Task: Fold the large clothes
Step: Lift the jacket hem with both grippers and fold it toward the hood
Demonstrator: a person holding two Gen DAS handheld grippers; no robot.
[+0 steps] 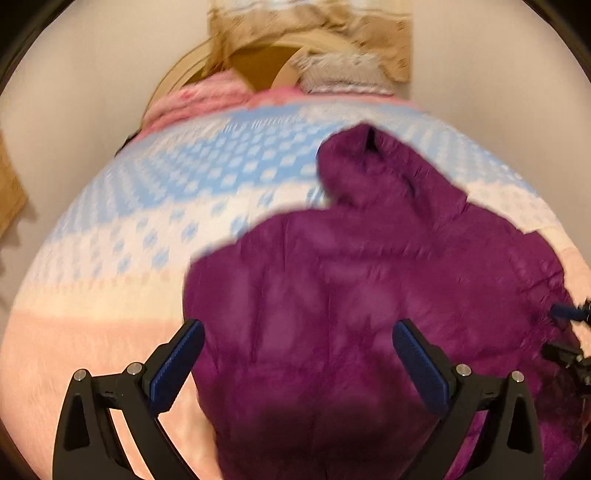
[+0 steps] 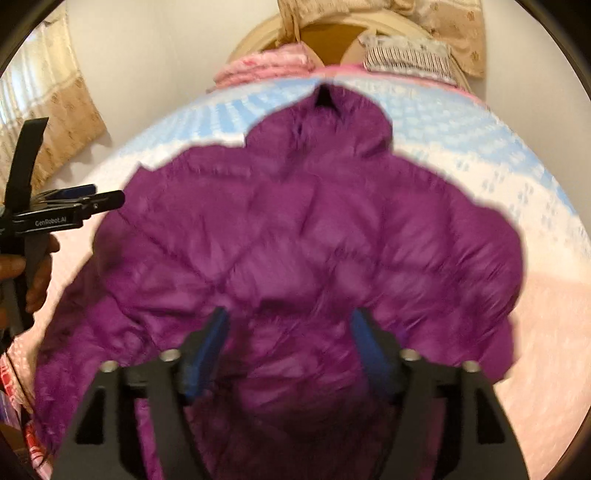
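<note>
A purple quilted hooded jacket lies spread on the bed, hood pointing to the headboard; it fills the right wrist view. My left gripper is open and empty, hovering above the jacket's left lower part. It also shows at the left edge of the right wrist view. My right gripper is open above the jacket's lower middle, with fabric between the fingers but not pinched. It also shows at the right edge of the left wrist view.
The bed has a blue, white and pink patterned bedspread. Pink folded bedding and a grey striped pillow lie by the round wooden headboard. A tan cushion leans on the wall at left.
</note>
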